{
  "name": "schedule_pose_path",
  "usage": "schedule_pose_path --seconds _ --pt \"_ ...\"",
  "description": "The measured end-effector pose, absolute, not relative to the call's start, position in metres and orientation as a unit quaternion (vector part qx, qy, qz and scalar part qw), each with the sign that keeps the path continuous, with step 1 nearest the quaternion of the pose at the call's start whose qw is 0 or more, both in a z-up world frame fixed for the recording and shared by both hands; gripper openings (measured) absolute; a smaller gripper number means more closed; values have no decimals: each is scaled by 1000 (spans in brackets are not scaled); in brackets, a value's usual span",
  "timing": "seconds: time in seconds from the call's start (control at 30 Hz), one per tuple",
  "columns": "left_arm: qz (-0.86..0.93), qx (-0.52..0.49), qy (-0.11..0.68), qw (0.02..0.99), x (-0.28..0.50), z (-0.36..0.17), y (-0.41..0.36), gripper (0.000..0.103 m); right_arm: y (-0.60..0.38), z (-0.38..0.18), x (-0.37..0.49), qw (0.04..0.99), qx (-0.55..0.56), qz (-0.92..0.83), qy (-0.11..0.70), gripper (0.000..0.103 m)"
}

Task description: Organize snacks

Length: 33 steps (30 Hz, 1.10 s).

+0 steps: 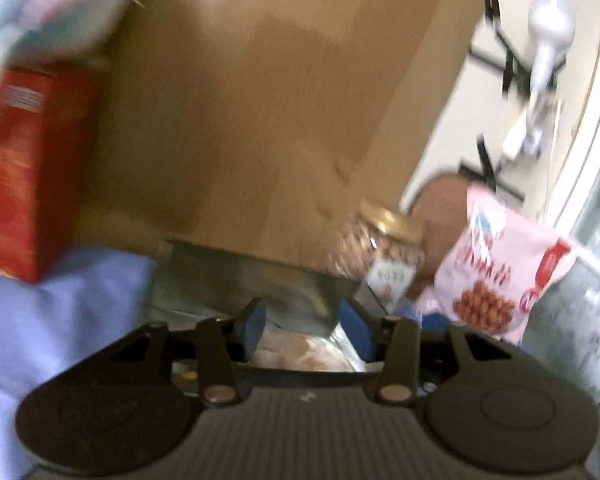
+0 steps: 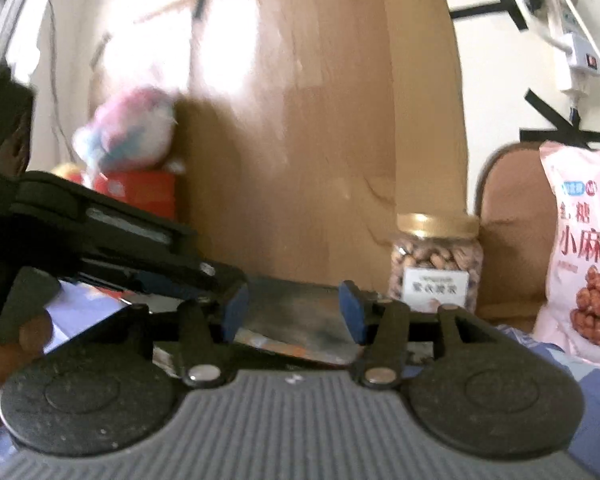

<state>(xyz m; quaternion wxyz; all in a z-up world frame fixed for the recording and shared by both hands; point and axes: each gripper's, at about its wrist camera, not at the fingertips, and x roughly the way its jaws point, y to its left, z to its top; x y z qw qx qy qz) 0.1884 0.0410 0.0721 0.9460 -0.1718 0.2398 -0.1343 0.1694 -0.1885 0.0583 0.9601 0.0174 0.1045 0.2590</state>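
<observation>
Both tools are basically on the same silver foil packet (image 2: 296, 324). It lies flat on the blue cloth (image 1: 60, 320), long edge running across between the fingers. The left tool (image 1: 304, 320) has it between its pads and the right tool (image 2: 294, 312) looks clamped on it too, though blur makes contact hard to confirm. Further back-right stand the peanut jar (image 2: 436, 260) and pink bag (image 2: 580, 260), with the red box (image 1: 32, 168) back-left.
</observation>
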Motion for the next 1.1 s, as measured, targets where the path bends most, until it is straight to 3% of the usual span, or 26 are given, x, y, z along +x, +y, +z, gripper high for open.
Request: schedule_pose_path --seconds 0.2,0.4,0.57,0.8,0.93,1.1 --pt "-61 -200 260 943 149 56 102 45 -173 61 179 912 66 348 208 49" --pt "-21 -229 326 917 167 16 116 45 -133 41 197 883 61 343 313 45" --pt "-35 -214 353 910 168 3 103 35 -119 24 203 856 79 347 374 45" --pt "-82 -192 365 907 118 0 87 35 -123 26 141 858 14 375 350 44" --pt "-90 -196 357 909 94 11 94 45 -153 36 103 877 14 376 298 44" --pt "-93 -208 334 915 105 35 97 45 -194 39 113 920 34 285 269 44"
